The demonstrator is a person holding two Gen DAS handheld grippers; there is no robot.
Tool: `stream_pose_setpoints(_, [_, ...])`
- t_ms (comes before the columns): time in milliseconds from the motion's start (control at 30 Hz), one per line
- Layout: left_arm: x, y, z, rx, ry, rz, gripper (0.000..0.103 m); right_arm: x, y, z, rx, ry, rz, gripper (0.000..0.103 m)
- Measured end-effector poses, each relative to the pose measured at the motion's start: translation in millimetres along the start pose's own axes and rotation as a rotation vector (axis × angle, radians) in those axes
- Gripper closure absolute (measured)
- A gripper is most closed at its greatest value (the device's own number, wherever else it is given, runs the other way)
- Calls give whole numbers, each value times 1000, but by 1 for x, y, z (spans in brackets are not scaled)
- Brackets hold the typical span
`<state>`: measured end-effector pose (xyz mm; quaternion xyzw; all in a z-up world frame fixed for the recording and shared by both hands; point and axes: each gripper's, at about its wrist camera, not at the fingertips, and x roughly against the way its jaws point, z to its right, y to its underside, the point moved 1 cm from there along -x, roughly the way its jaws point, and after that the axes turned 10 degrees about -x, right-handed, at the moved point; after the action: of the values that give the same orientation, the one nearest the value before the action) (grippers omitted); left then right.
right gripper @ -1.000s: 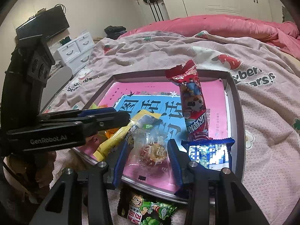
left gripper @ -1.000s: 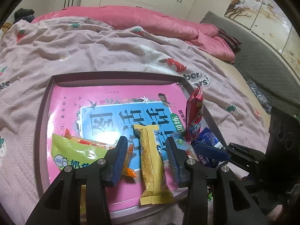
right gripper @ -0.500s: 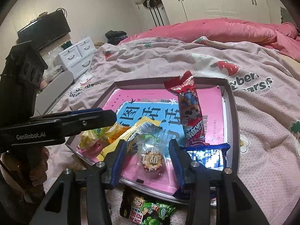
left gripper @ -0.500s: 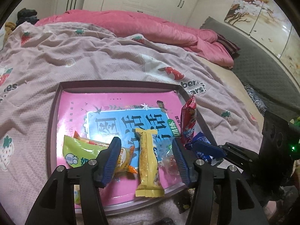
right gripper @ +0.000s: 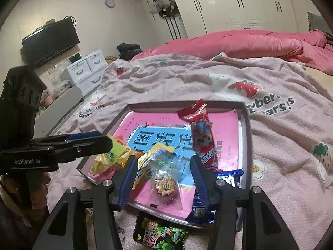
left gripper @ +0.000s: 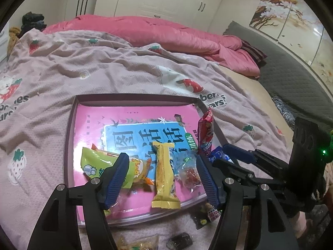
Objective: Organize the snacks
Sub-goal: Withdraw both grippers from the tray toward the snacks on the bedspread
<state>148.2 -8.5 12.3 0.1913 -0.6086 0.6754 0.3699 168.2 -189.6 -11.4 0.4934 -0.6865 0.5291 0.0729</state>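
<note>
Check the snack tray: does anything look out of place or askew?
Yes. The red packet leans over the tray's right rim, and a green packet lies on the blanket outside the near edge.

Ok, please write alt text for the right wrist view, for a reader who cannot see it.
The open right gripper hovers over a clear-wrapped round snack lying in a tray on a pink bedspread. A red packet lies beyond; the left gripper reaches in from the left.

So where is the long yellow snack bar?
In the left wrist view the yellow bar lies in the tray, near its front edge, between the green packet on its left and the clear-wrapped candy on its right.
</note>
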Motion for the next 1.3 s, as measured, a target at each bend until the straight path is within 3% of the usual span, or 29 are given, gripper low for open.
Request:
stream_pose_setpoints(633, [34,4,17,-49,-1,37,29,38,-11,7,-6,-4,92,44])
stream_pose_setpoints(1300, [42,25,32,-109,25,6,29,57,2,7,-25,2,109,38])
